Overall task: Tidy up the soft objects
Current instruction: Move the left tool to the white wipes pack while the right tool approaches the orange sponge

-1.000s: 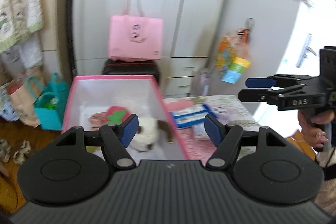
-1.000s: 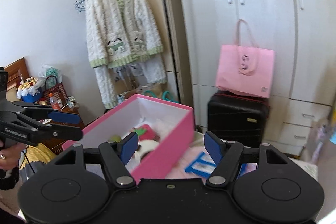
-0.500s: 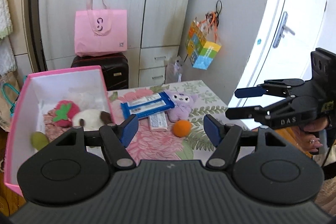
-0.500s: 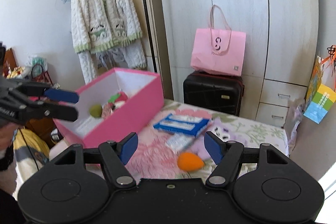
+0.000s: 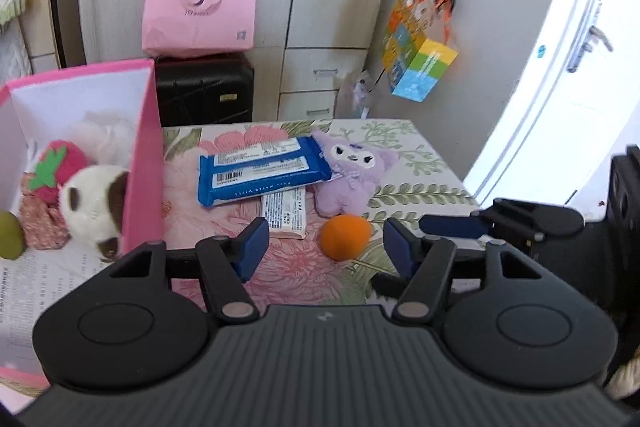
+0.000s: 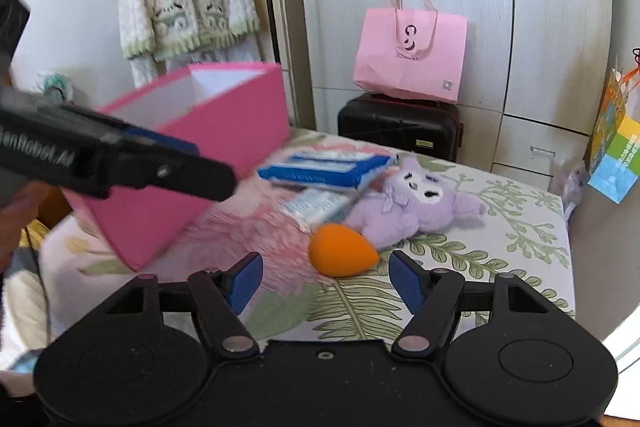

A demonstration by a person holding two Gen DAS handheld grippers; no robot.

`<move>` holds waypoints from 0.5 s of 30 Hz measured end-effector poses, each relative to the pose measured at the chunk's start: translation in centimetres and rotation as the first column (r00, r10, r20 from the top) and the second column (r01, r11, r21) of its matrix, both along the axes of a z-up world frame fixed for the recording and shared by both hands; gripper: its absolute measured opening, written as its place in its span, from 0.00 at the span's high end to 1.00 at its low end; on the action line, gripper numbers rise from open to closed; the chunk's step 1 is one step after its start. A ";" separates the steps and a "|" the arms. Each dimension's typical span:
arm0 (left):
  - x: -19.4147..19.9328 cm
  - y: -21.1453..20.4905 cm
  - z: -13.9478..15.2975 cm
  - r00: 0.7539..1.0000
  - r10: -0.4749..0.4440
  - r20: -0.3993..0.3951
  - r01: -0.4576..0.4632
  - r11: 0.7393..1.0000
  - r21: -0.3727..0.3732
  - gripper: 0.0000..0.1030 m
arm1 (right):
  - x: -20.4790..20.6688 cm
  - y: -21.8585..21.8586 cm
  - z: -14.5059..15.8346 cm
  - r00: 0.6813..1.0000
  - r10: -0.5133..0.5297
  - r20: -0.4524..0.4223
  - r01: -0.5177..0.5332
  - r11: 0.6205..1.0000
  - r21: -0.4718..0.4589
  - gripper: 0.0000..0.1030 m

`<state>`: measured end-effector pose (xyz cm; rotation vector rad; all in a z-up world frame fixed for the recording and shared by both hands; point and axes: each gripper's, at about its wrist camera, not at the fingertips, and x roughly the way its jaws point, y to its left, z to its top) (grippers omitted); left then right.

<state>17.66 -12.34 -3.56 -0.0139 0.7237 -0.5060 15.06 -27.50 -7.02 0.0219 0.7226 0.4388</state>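
I am looking over a table with a floral cloth [image 5: 404,163], working from the biggest thing down. The pink box [image 5: 146,163] is standing open at the cloth's left side, and I will use it as the landmark. Inside it, a strawberry plush [image 5: 56,167], a white-and-brown plush [image 5: 94,205] and a green ball [image 5: 10,237] are lying on the floor of the box.

Right of the box, on the cloth, a blue wet-wipes pack [image 5: 260,173] is resting partly on a smaller white pack [image 5: 283,213]. Further right of the box, a purple plush doll [image 5: 352,173] is touching the blue pack. The orange sponge egg [image 6: 342,249] is lying just in front of the doll, nearest to me.

My left gripper [image 5: 322,247] is hanging open and empty, with the egg showing between its pads. My right gripper [image 6: 326,281] is also spread wide and empty, just short of the egg.

I judge the step in hand to be picking up the egg. To do it well, I should be closing gently across its widest part, since it looks likely to squash or roll.

For room: the two grippers are crowding each other near the egg, so only one should be going in. The box wall stands tall, so anything carried must be lifted over it. The cloth's right edge looks near the doll.
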 end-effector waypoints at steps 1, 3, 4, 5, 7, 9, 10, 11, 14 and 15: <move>0.4 -0.3 -0.5 1.000 0.011 0.005 -0.011 1.000 0.000 0.41 | 0.2 0.2 -0.5 1.000 -0.002 0.002 0.002 1.000 -0.005 0.28; 1.3 -1.0 -1.4 0.999 0.051 0.013 -0.051 0.998 0.025 0.43 | 0.8 1.0 -1.8 0.999 -0.021 0.024 0.022 0.999 -0.031 0.28; 1.7 -1.4 -1.7 0.998 0.061 0.026 -0.062 0.998 0.034 0.44 | 0.8 1.0 -1.8 0.999 -0.021 0.024 0.022 0.999 -0.031 0.28; 2.2 -1.7 -2.2 0.997 0.073 0.038 -0.074 0.996 0.042 0.45 | 1.0 1.3 -2.1 0.999 -0.026 0.025 0.027 0.999 -0.033 0.28; 3.1 -2.1 -2.9 0.996 0.087 0.032 -0.088 0.995 0.048 0.45 | 1.4 1.5 -2.4 0.999 -0.038 0.035 0.039 0.999 -0.025 0.28; 4.0 -2.4 -3.7 0.995 0.095 0.006 -0.095 0.995 0.031 0.48 | 1.9 1.6 -2.8 0.998 -0.059 0.036 0.059 0.998 -0.015 0.28; 4.4 -2.6 -4.0 0.995 0.100 -0.006 -0.100 0.994 0.032 0.48 | 2.2 1.6 -3.0 0.997 -0.072 0.034 0.072 0.997 -0.014 0.28; 4.8 -2.7 -4.4 0.994 0.106 -0.011 -0.106 0.994 0.032 0.48 | 2.4 1.7 -3.2 0.996 -0.086 0.034 0.086 0.996 -0.016 0.28; 5.6 -3.1 -5.5 0.992 0.127 -0.022 -0.126 0.991 0.040 0.48 | 3.0 1.8 -3.7 0.994 -0.104 0.019 0.104 0.995 -0.009 0.29; 5.9 -3.1 -5.8 0.990 0.139 -0.030 -0.138 0.990 0.040 0.48 | 3.2 1.8 -3.8 0.994 -0.105 0.013 0.105 0.994 -0.003 0.29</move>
